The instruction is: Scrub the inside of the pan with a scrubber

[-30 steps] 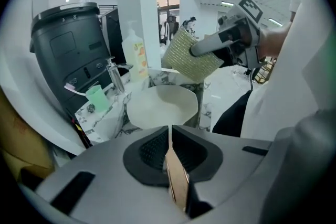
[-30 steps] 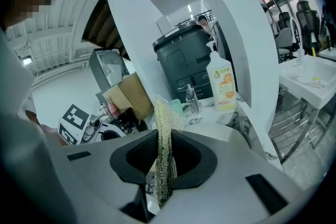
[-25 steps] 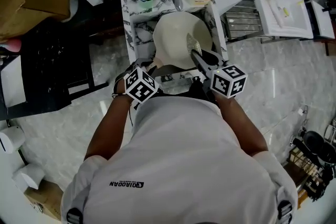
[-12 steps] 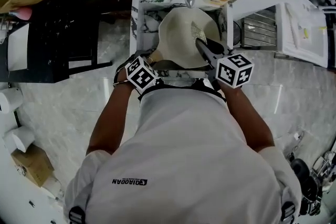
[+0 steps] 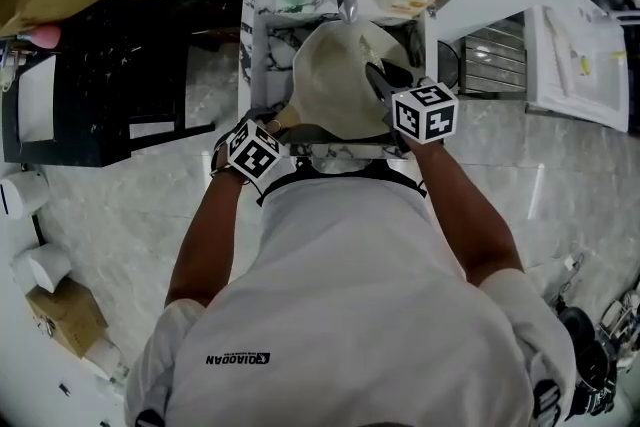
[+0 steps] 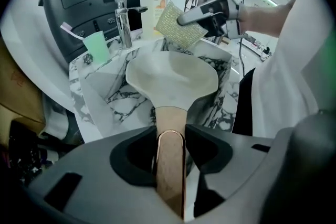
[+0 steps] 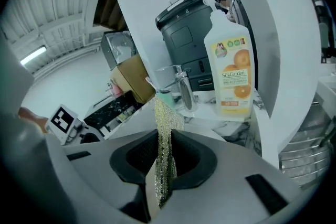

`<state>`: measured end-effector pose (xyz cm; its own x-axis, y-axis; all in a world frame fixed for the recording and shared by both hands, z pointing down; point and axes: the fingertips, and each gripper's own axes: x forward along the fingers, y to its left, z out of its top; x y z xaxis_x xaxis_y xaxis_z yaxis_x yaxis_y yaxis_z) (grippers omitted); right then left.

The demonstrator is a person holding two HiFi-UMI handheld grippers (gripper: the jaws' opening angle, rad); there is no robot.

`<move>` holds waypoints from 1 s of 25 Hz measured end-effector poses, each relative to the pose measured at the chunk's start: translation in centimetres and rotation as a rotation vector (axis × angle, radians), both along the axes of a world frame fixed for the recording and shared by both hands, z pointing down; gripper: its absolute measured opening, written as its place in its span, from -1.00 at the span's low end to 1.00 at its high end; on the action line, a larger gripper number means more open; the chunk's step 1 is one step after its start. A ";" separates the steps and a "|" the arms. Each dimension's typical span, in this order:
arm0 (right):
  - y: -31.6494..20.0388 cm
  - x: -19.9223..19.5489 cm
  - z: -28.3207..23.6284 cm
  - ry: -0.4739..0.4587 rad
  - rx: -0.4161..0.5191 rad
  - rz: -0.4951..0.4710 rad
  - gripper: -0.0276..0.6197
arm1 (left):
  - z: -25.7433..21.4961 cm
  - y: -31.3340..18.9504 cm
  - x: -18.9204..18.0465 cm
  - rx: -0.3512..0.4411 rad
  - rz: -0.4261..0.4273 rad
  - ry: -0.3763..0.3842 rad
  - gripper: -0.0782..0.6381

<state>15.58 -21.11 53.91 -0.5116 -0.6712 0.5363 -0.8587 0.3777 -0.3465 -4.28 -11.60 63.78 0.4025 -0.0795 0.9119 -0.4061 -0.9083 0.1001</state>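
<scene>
One scrubber (image 6: 176,26), right fingers (image 7: 198,161) — seemingly over pan (image 6: 173,76)

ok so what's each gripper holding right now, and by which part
Right gripper pinches the scrubber by one edge. Left gripper: its jaws have just been opening, and the pan handle sits between them, seemingly unclamped.

**Legible print at this moment**

We read three items. The bottle (image 7: 231,68) carries "SukGarden" across its label, among pictured oranges. The finer lines beneath it are too small for us to read. The black appliance (image 7: 184,34) behind the bottle shows a single "8" on its lid. The white shirt (image 5: 340,295) bears "QIAODAN" in dark letters low on the back. The left cube (image 5: 252,152) and the right cube (image 5: 425,112) show black-and-white square markers, which are patterns only, with no letters.
</scene>
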 end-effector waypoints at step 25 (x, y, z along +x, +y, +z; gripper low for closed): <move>-9.4 -4.4 14.2 0.346 -0.043 -0.070 -0.65 | 0.4 0.0 -0.1 -0.058 0.013 0.006 -0.29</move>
<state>11.19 -30.55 68.08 -0.3392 -0.6135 0.7131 -0.9003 0.4314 -0.0571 -4.41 -11.60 64.22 0.4085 -0.0214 0.9125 -0.3935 -0.9062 0.1549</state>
